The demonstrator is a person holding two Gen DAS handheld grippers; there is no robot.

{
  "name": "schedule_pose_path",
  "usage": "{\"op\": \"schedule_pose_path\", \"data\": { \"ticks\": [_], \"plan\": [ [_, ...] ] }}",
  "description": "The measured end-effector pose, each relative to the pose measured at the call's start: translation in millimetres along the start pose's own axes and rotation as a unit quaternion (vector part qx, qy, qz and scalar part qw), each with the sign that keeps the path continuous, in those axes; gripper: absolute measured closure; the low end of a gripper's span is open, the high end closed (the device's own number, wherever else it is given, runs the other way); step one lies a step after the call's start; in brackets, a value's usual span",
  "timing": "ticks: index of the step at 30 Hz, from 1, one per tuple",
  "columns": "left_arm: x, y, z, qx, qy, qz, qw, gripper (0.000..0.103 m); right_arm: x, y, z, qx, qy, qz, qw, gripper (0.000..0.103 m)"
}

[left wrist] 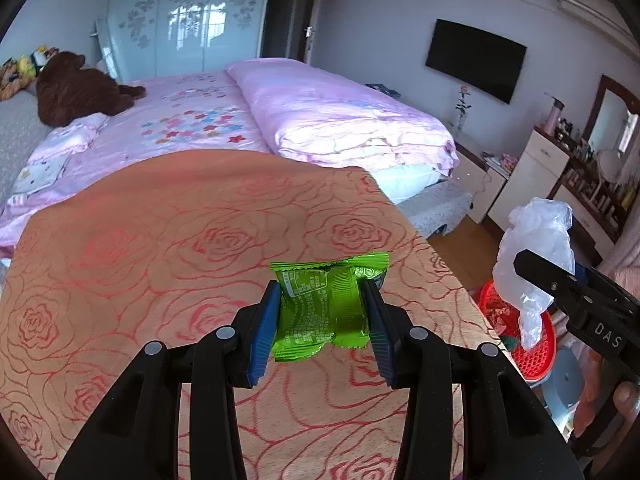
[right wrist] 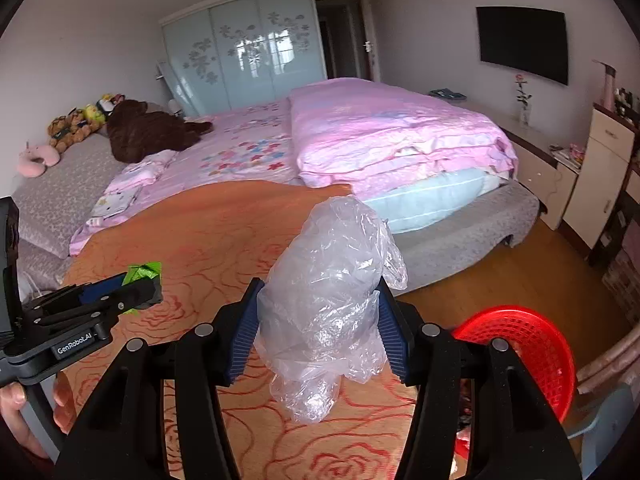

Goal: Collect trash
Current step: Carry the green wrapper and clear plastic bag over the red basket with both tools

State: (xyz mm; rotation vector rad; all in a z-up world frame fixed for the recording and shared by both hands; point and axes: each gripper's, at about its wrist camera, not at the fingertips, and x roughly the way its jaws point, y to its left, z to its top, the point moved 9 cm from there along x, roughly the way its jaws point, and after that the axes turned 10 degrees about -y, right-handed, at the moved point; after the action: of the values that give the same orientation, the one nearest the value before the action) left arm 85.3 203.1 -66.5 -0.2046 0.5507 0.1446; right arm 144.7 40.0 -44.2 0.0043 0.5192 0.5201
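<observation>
My left gripper (left wrist: pixel 322 316) is shut on a crumpled green snack wrapper (left wrist: pixel 324 304) and holds it above the orange rose-patterned cloth (left wrist: pixel 160 260). My right gripper (right wrist: pixel 316 320) is shut on a crumpled clear plastic bag (right wrist: pixel 328 300), held above the cloth's right part. In the left wrist view the right gripper (left wrist: pixel 568 292) and its bag (left wrist: pixel 536 256) are at the right, over a red mesh basket (left wrist: pixel 536 352). In the right wrist view the left gripper (right wrist: pixel 120 296) with the green wrapper (right wrist: pixel 142 272) is at the left, and the red basket (right wrist: pixel 528 348) is at lower right.
A bed with a pink quilt (left wrist: pixel 340 120) lies beyond the cloth. White cabinets (left wrist: pixel 536 172) and a dresser stand at the right over a wooden floor (right wrist: pixel 520 272). A light blue stool (left wrist: pixel 564 384) stands under the basket.
</observation>
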Motion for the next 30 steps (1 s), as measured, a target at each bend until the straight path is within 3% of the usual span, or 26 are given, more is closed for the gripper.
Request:
{"op": "schedule_pose_path", "data": {
  "ticks": [18, 30],
  "plan": [
    [32.6, -96.8, 1.6, 0.035, 0.023, -0.078, 0.9961, 0.063, -28.8, -99.9, -12.7, 0.043, -0.005, -0.081, 0.996, 0.05],
    [42.8, -153.8, -7.4, 0.067, 0.035, -0.111, 0.991, 0.063, -44.3, -163.6, -30.0, 0.071, 0.002, -0.133, 0.989, 0.05]
  ]
}}
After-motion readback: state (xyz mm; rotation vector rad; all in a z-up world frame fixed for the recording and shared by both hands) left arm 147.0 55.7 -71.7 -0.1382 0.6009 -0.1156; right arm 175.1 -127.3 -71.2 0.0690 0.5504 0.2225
